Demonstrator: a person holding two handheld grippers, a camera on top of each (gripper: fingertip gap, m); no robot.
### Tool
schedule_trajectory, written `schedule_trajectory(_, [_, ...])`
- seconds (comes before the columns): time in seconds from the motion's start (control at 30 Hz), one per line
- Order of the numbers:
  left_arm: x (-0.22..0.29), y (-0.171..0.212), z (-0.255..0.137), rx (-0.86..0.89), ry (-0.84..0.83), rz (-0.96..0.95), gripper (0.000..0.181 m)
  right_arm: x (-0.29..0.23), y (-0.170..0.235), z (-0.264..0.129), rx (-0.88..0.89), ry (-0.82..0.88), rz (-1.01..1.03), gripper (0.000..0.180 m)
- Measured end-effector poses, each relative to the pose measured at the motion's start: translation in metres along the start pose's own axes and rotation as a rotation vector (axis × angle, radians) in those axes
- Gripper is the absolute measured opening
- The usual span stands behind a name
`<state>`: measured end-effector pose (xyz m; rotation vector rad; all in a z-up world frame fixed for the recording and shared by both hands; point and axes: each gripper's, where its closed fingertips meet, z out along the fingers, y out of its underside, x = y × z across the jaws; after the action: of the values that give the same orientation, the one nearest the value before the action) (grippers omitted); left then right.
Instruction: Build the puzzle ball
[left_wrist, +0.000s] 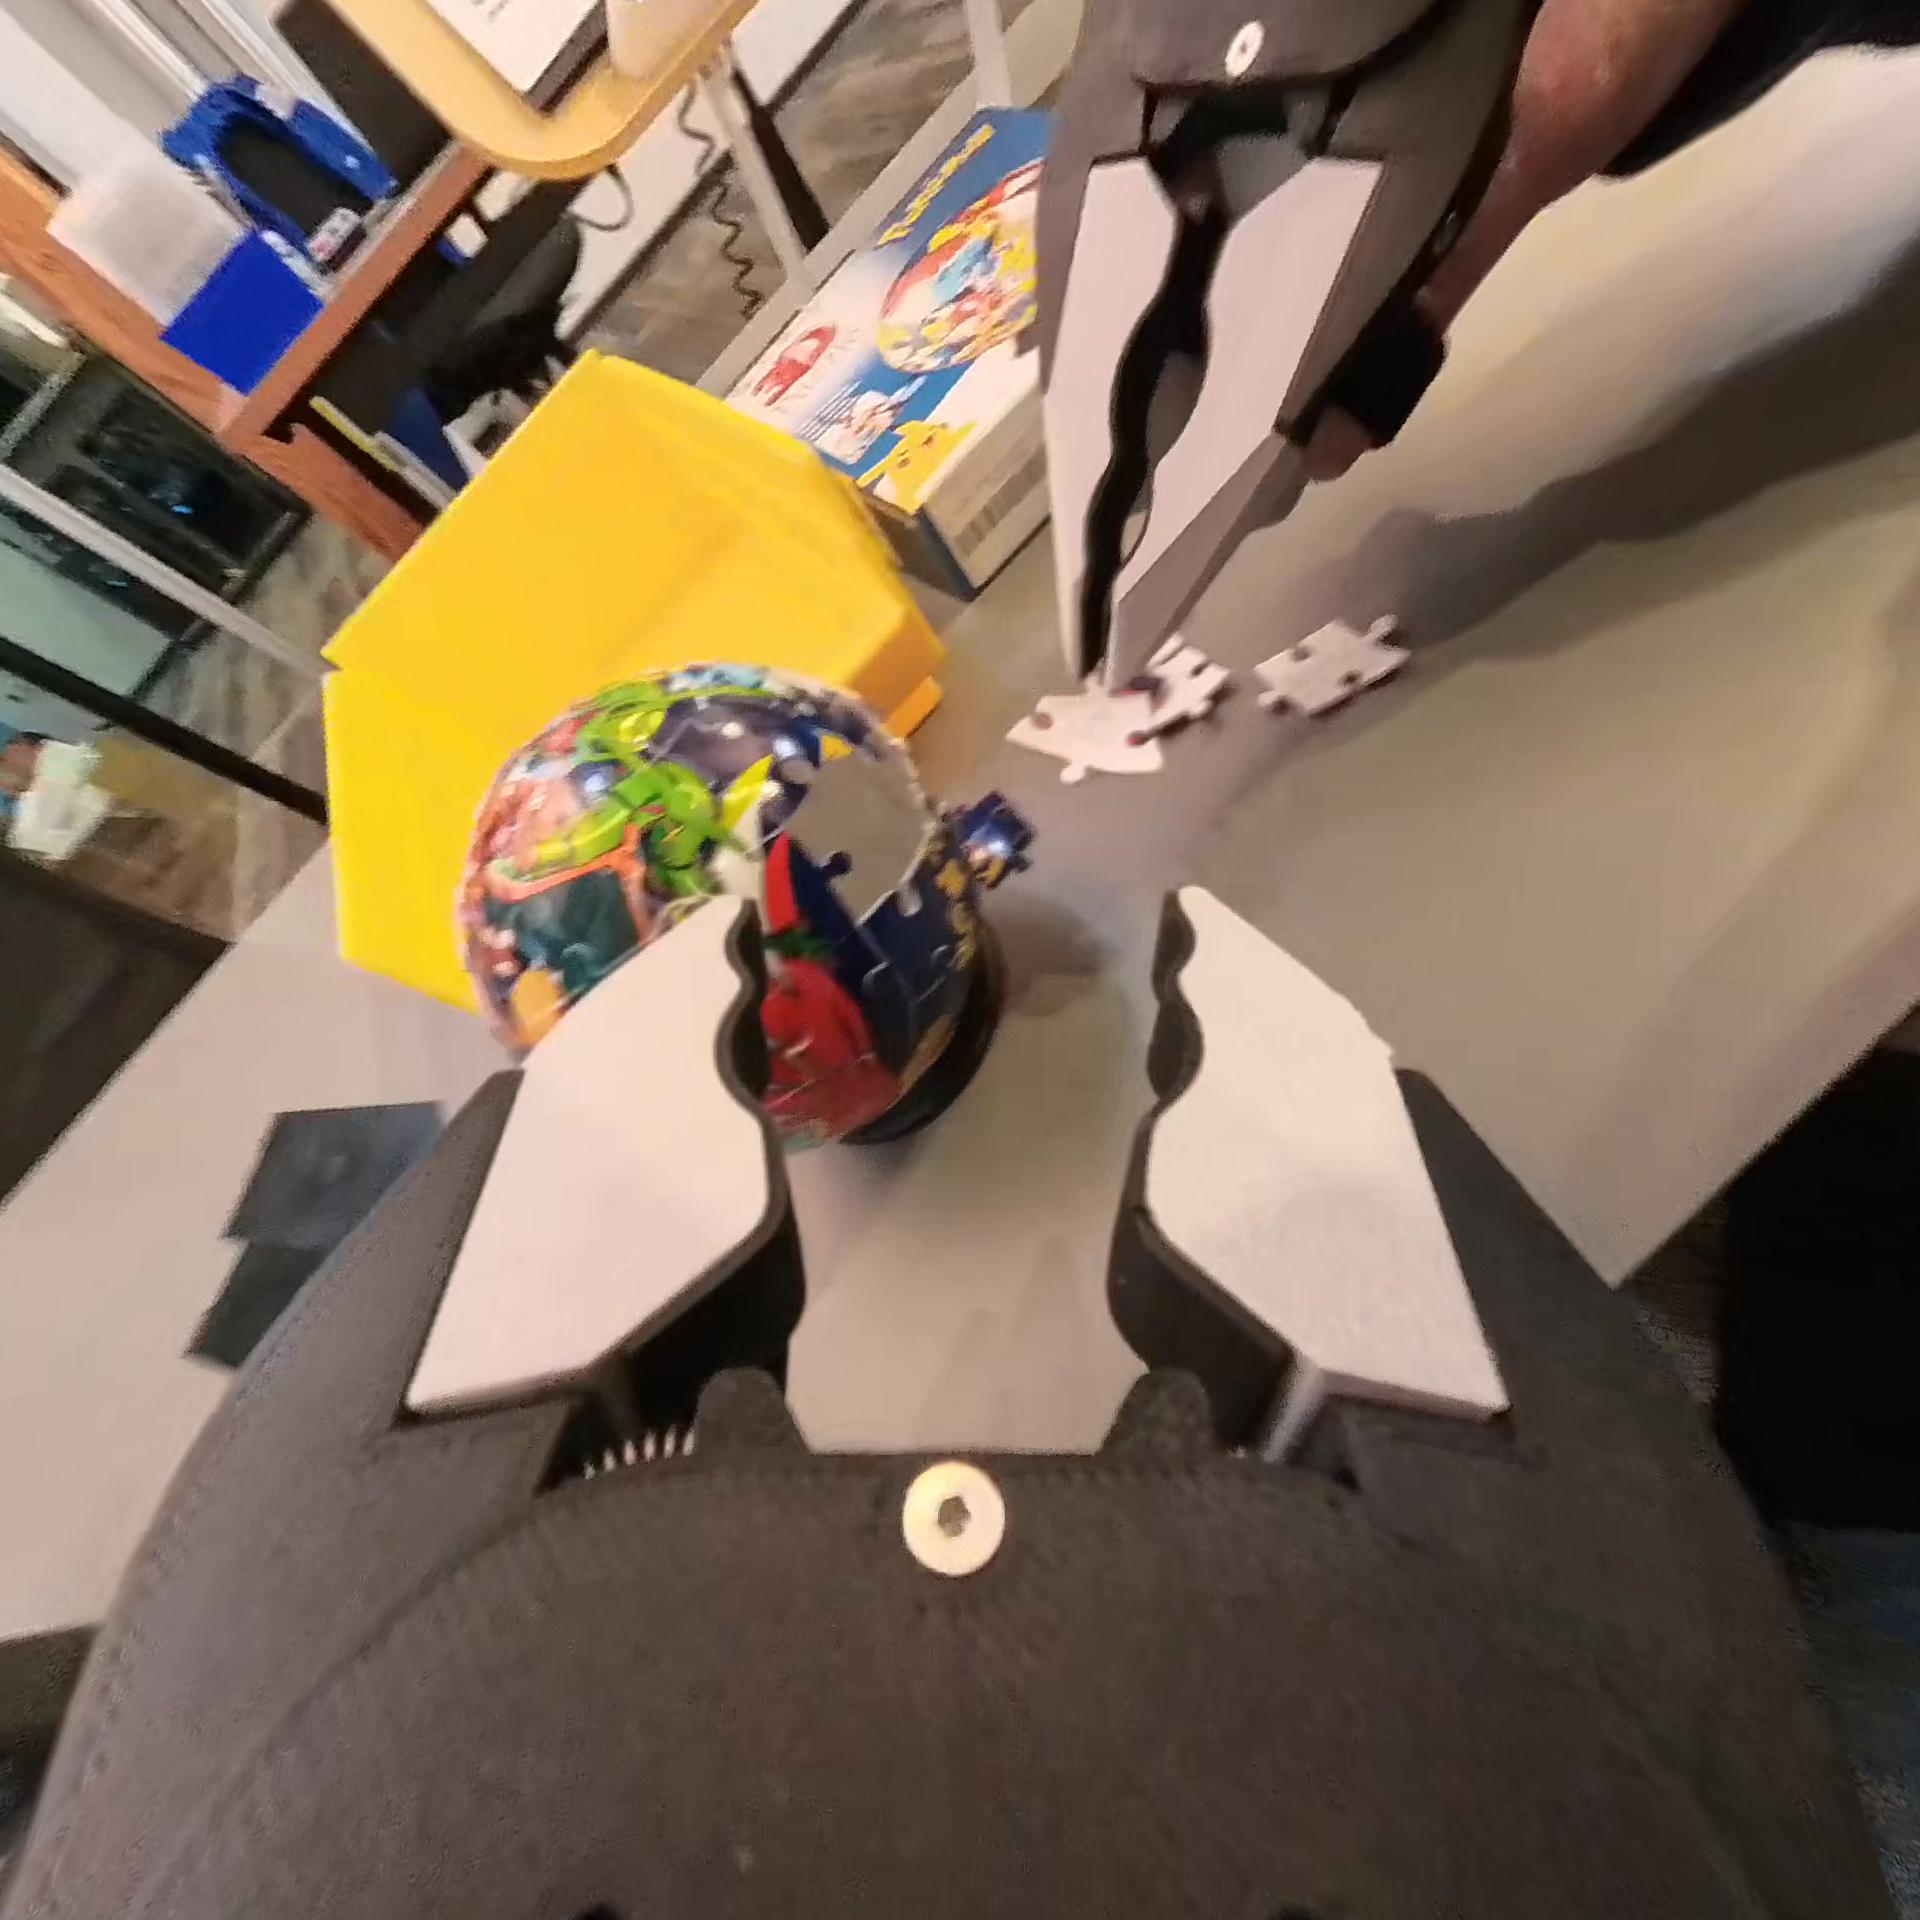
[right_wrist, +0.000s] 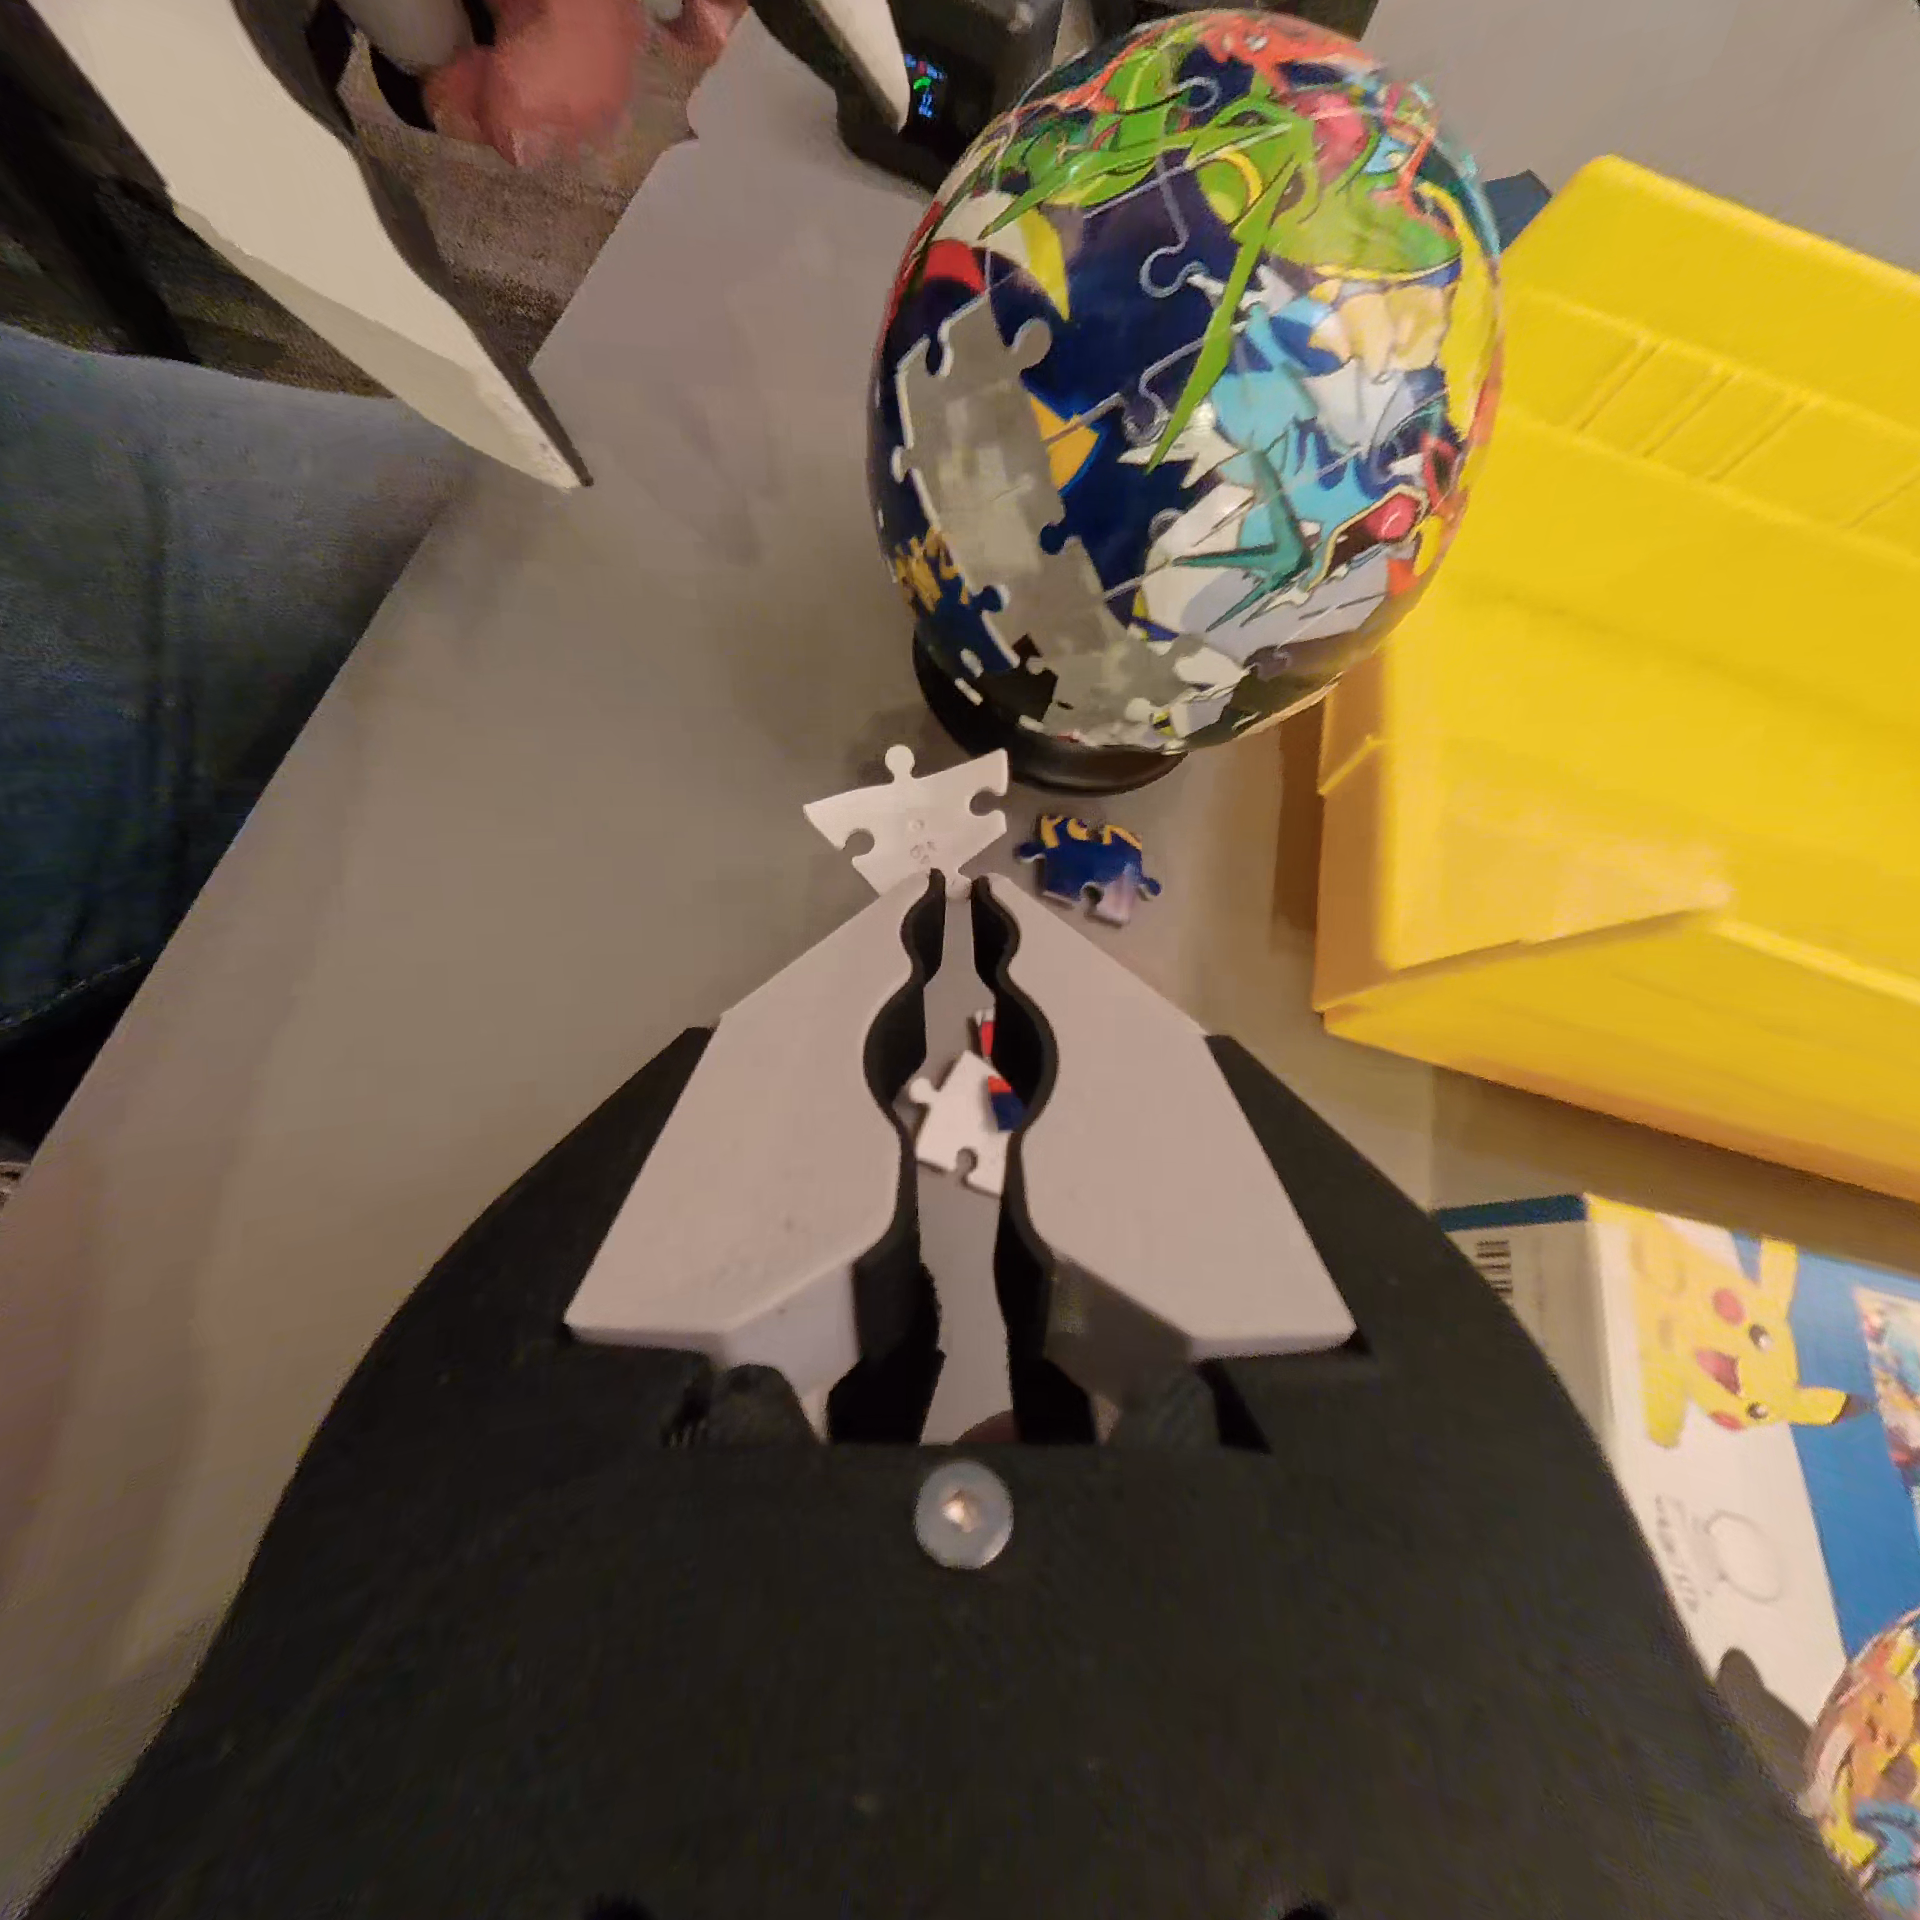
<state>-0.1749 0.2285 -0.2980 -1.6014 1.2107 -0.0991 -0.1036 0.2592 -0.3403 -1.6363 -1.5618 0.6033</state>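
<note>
- Your puzzle ball (right_wrist: 1184, 384) sits on a small black stand (right_wrist: 1081, 764) on the grey table (right_wrist: 520, 831), right up against the yellow bin (right_wrist: 1621, 727). It's mostly built, with a long curved gap (right_wrist: 1013, 509) running roughly top to bottom down the side facing your right gripper, grey inner surface showing.
- From the left wrist view the same ball (left_wrist: 665, 883) shows an open hole near its top, facing the right gripper.
- Left gripper (left_wrist: 961, 925): fingers spread wide, nothing between them, hovering just beside the ball. Its left finger (left_wrist: 623, 1143) covers the ball's lower front.
- Right gripper (right_wrist: 956, 883): fingers nearly closed with just a thin slit left, tips at the pointed corner of a white face-down piece (right_wrist: 914, 816) lying flat, broad edge toward the stand. Can't tell if it's actually pinched or only touched.
- A blue printed piece (right_wrist: 1091, 857) lies just beside that one, near the stand.
- Another piece (right_wrist: 961, 1127) shows through the slot between the right fingers, mostly hidden.
- Left view shows one more pale piece (left_wrist: 1330, 665) farther right; blurry.
- The puzzle box (right_wrist: 1756, 1455) is cut off by the frame edge.
</note>
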Motion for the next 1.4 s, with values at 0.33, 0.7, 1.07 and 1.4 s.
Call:
schedule_trajectory(0.33, [-0.038,0.033,0.008,-0.036,-0.034,-0.056,0.109,0.014,0.0,0.009,-0.006,0.019,-0.066,0.003])
schedule_trajectory(0.7, [-0.05,0.05,0.021,-0.034,0.016,-0.103,0.128,0.017,0.001,0.016,0.003,0.019,-0.054,0.003])
schedule_trajectory(1.07, [-0.038,0.043,0.009,-0.043,0.048,-0.117,0.099,0.01,-0.002,0.003,0.053,0.013,0.128,0.003])
schedule_trajectory(1.4, [0.042,-0.004,-0.004,0.013,0.218,-0.298,0.051,-0.015,-0.018,-0.015,0.147,-0.011,0.263,0.003])
